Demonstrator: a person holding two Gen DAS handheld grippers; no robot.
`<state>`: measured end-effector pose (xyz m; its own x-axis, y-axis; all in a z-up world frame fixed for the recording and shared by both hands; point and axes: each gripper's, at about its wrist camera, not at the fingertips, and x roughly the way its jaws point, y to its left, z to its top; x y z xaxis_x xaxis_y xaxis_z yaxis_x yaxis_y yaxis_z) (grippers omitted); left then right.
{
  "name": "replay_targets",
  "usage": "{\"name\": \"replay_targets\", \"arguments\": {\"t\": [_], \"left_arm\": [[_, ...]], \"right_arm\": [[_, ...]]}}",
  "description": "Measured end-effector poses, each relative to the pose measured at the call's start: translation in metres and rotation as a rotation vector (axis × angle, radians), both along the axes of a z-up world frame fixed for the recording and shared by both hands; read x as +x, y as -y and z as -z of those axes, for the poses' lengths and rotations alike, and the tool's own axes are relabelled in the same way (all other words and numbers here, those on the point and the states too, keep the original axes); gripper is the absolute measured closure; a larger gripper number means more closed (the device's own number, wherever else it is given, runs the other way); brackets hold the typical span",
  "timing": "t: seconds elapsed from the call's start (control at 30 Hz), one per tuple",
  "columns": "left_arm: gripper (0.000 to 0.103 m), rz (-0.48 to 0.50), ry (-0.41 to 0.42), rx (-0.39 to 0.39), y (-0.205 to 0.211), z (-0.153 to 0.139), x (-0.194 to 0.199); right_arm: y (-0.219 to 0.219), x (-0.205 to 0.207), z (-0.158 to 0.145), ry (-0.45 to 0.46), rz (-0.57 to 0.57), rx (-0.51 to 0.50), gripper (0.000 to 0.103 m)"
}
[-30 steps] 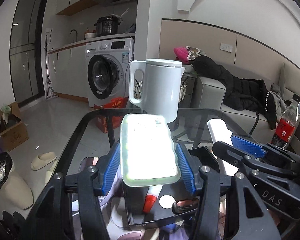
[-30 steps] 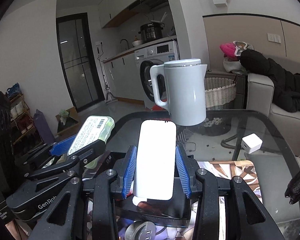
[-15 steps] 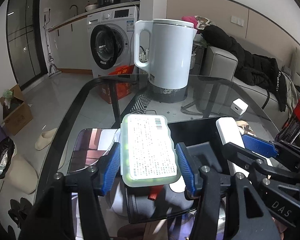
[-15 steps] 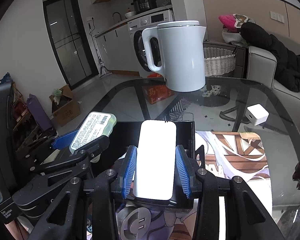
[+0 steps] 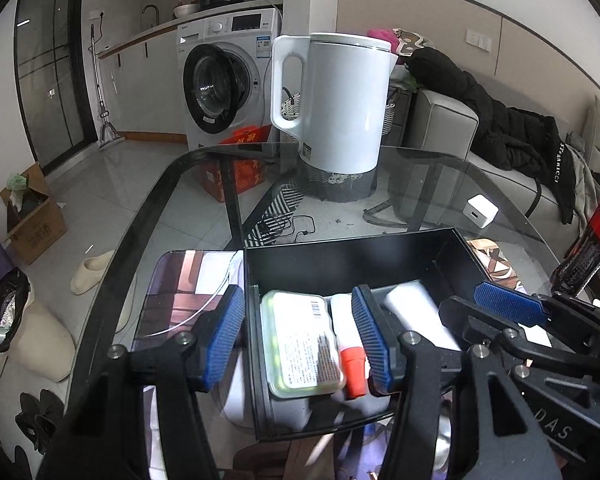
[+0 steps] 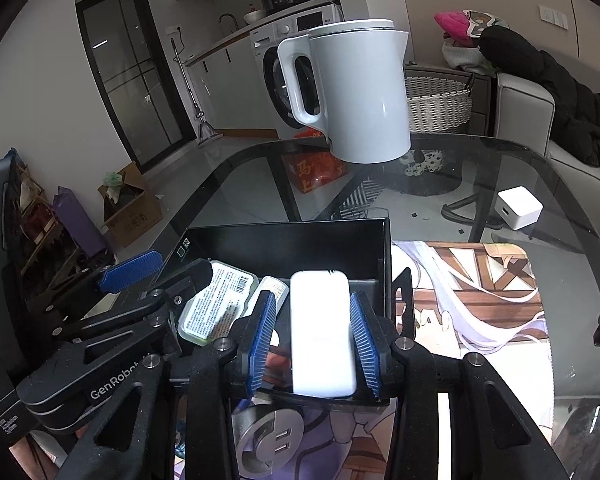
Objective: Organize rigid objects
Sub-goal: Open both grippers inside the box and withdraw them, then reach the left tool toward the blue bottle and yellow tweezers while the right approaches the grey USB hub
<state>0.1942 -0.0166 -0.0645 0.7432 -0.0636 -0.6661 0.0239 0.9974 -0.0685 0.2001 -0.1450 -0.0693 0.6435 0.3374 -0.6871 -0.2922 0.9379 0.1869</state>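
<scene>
A black open box (image 5: pixel 340 256) (image 6: pixel 288 240) stands on the glass table. In it lie a pale green labelled case (image 5: pixel 300 344) (image 6: pixel 216 308) and a white tube with a red cap (image 5: pixel 350 344). My left gripper (image 5: pixel 300 340) is open, its blue pads on either side of the case, which rests in the box. My right gripper (image 6: pixel 312 340) is shut on a white rectangular block (image 6: pixel 322 336), held low inside the box at its right side; the block also shows in the left wrist view (image 5: pixel 416 312).
A white kettle (image 5: pixel 340 104) (image 6: pixel 352 88) stands at the table's far side. A small white charger cube (image 5: pixel 480 211) (image 6: pixel 520 207) lies right of it. A printed mat (image 6: pixel 480 300), a round USB socket (image 6: pixel 268 440) and a cola bottle (image 5: pixel 588 248) are nearby.
Both grippers came down into the box. My left gripper opened and let the green case drop into the box. My right gripper still grips the white block, now lower.
</scene>
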Motion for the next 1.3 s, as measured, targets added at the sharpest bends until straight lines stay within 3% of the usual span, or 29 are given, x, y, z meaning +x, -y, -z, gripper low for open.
{"name": "replay_targets", "arguments": {"t": [0.27,0.53,0.67,0.73,0.83,0.97,1.1,1.23,1.3], "left_arm": [[0.041,0.004,0.026,-0.015,-0.002,-0.006,-0.007],[0.039,0.004,0.113,-0.020,-0.003,-0.029,-0.036],[0.024,-0.002,0.171,-0.015,-0.003,-0.042,-0.056],[0.024,0.004,0.191,-0.011,-0.003,-0.047,-0.065],[0.024,0.015,0.198,-0.017,-0.004,-0.053,-0.075],[0.024,0.019,0.171,-0.017,-0.006,-0.055,-0.087],[0.023,0.029,0.161,-0.010,-0.004,-0.054,-0.099],[0.014,0.025,0.166,0.011,-0.002,-0.049,-0.111],[0.014,0.030,0.144,0.030,-0.001,-0.046,-0.112]], "right_arm": [[-0.001,-0.006,-0.006,0.027,-0.012,0.006,0.063],[0.008,-0.029,-0.024,0.104,-0.033,0.029,0.063],[0.012,-0.046,-0.037,0.152,-0.042,0.038,0.063],[0.012,-0.056,-0.042,0.185,-0.058,0.023,0.063],[0.013,-0.068,-0.048,0.214,-0.077,0.015,0.063],[0.013,-0.082,-0.048,0.198,-0.103,0.012,0.054],[0.013,-0.094,-0.046,0.205,-0.121,-0.018,0.053],[0.016,-0.103,-0.043,0.203,-0.127,-0.024,0.051],[0.013,-0.103,-0.039,0.181,-0.137,-0.036,0.051]]}}
